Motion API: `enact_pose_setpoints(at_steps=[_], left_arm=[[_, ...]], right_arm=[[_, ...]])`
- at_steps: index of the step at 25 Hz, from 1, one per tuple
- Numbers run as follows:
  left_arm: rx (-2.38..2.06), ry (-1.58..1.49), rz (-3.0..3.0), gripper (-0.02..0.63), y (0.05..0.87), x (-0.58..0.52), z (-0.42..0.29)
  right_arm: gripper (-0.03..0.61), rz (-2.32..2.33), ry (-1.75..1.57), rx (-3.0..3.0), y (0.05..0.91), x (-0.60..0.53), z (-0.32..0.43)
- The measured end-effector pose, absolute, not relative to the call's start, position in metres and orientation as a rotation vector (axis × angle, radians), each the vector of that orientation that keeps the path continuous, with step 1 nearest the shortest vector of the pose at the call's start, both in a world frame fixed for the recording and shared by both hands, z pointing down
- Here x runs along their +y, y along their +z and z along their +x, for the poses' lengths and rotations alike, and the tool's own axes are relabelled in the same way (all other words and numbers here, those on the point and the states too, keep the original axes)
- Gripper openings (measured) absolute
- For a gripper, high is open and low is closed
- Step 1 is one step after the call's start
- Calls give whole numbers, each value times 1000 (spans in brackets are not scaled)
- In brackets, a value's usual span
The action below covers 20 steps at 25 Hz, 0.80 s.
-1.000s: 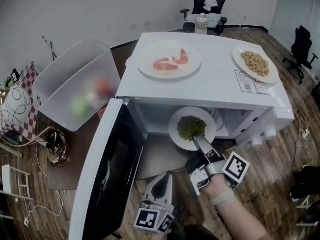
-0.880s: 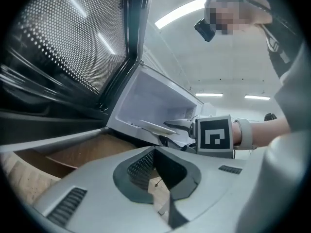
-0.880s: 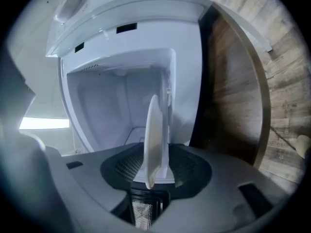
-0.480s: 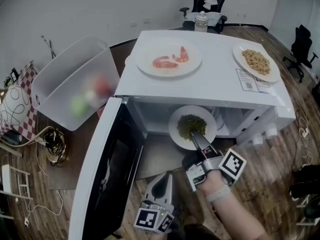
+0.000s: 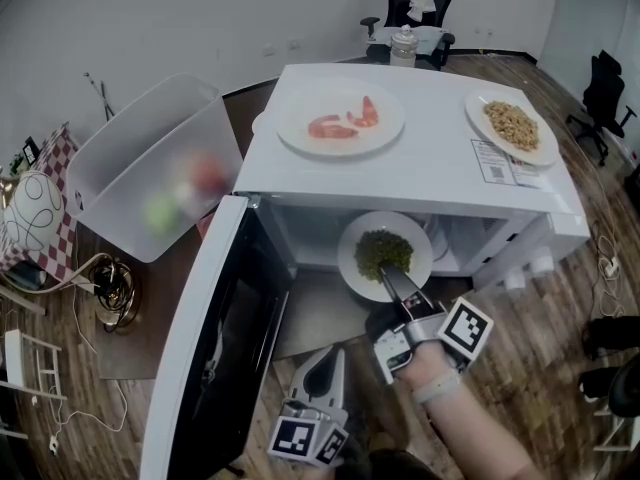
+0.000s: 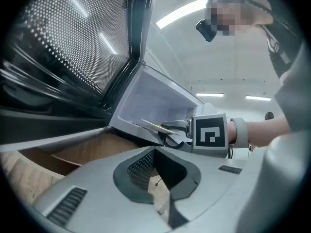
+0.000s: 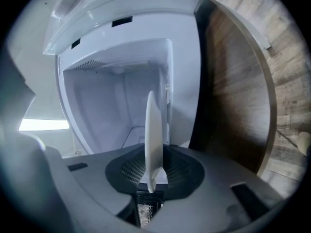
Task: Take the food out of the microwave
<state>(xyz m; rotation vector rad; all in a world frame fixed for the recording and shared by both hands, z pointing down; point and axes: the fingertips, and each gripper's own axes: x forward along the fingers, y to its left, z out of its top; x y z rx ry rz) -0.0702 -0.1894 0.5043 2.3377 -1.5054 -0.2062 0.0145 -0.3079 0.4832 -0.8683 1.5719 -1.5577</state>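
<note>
Wooden floor [image 5: 590,268] surrounds the open microwave [image 5: 420,168]. Head view: the plate [image 5: 385,255] of green food sits in its mouth, just ahead of the right gripper [image 5: 395,280]. The left gripper [image 5: 320,373] hangs behind, jaws together, empty. Left gripper view adds the door [image 6: 63,47] mesh. Right gripper view: jaws, just closing, pinch the plate's rim, seen edge-on.

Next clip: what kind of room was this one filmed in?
Probably an office or lab room staged for recording, not a home kitchen: office chairs stand at the room's edges, loose cables lie on the wood floor, and no counter surrounds the microwave.
</note>
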Motion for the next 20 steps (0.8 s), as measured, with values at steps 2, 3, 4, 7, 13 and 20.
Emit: enact_pose_setpoints(at_steps=[2,3,4,7,13,20], left_arm=[[-1507,-204,2338,11,504,-188,-71],[-1509,-204,2338,11,504,-188,-72],[-1511,-206,2337,11,503,-188,-73],[-1514,-212,2336,11,501,-187,-73],[-1512,-219,2344,11,498,-182,-72],[-1517,-217,2344,11,497,-176,-74]], right_arm=[[75,-864,-1552,1581,482,-307,16],[74,-864,-1554,1581,482,-307,16],[74,-864,-1556,1580,482,-306,17],[74,-862,-1556,1585,481,-304,19],[74,-831,-1541,1617,480,-295,21],[72,-801,-1502,1640,473,-287,25]])
